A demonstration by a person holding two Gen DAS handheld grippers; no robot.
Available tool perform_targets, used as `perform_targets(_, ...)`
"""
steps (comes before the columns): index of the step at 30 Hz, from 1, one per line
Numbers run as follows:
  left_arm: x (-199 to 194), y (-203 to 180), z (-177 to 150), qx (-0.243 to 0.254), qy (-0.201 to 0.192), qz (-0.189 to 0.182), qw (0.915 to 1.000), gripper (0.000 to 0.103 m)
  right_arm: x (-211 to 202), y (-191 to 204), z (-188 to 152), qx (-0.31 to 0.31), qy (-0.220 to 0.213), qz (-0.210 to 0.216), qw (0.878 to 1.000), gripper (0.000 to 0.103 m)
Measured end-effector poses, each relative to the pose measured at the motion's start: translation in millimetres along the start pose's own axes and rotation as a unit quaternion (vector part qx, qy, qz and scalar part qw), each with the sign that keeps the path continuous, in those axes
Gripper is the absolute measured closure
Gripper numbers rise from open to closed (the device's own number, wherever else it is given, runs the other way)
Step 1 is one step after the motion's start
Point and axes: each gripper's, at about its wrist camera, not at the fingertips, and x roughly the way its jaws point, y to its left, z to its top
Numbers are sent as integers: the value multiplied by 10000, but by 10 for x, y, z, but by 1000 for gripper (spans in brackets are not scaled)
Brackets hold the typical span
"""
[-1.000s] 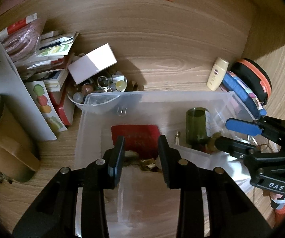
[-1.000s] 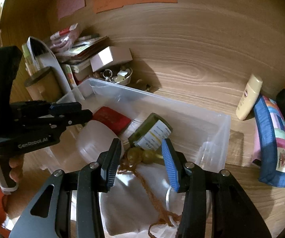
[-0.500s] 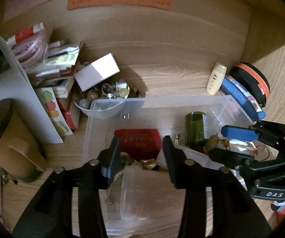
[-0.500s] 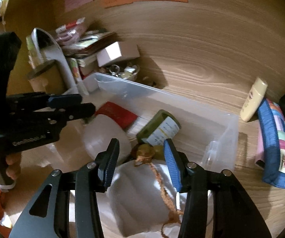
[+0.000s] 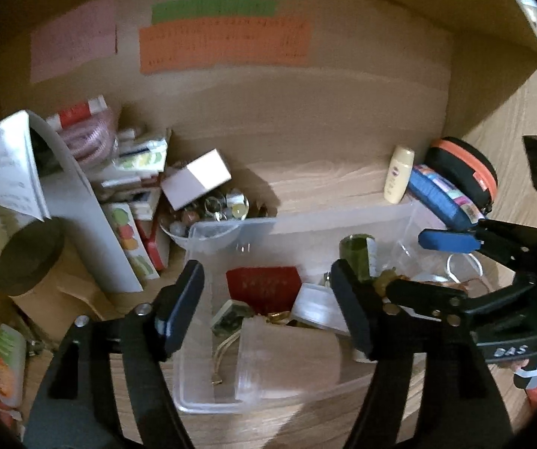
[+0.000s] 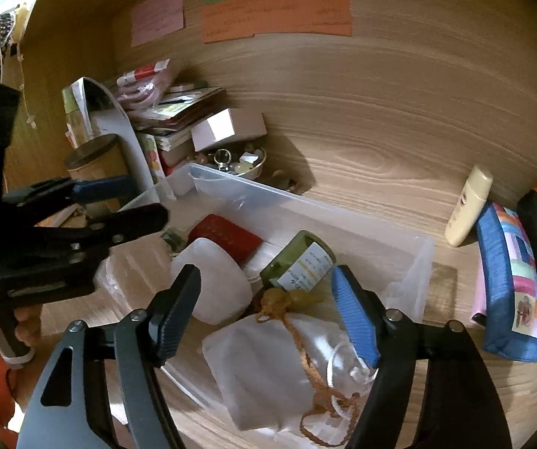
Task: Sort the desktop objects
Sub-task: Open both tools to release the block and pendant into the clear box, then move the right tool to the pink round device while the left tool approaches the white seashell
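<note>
Tongs open: left, right; white pouch right view only.

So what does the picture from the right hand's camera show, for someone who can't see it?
The right gripper hangs open over a clear plastic box on a wooden desk; its jaws have just been opening, gripping nothing. In the box lie a white cloth bag tied with brown string, a green bottle and a red card. The left gripper reaches in from the left.
</note>
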Motion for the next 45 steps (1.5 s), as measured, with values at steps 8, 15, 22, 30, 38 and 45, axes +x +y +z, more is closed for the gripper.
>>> perform_targets(8,-313,-31,-1,104,-393,254,9988,9,-244,73,40,-38,-210,26,9998,30)
perform_targets(15,-536,-26,-51,57,-466,423,9980,3,-628,204,-45,-191,-576,55,9981,19)
perform_targets(22,-732,-6,-208,92,-399,687,9968,1,-855,318,-242,-389,-618,8,9973,18)
perform_targets(30,-854,46,-467,-85,-102,777,9969,1,-914,493,-493,-597,-414,281,9970,18)
perform_targets(38,-929,131,-825,-282,374,794,9957,1,-835,765,-713,-815,-144,791,9934,18)
perform_targets(45,-1030,91,-1100,-332,642,594,9956,1,-634,913,-853,-812,275,1316,9876,18)
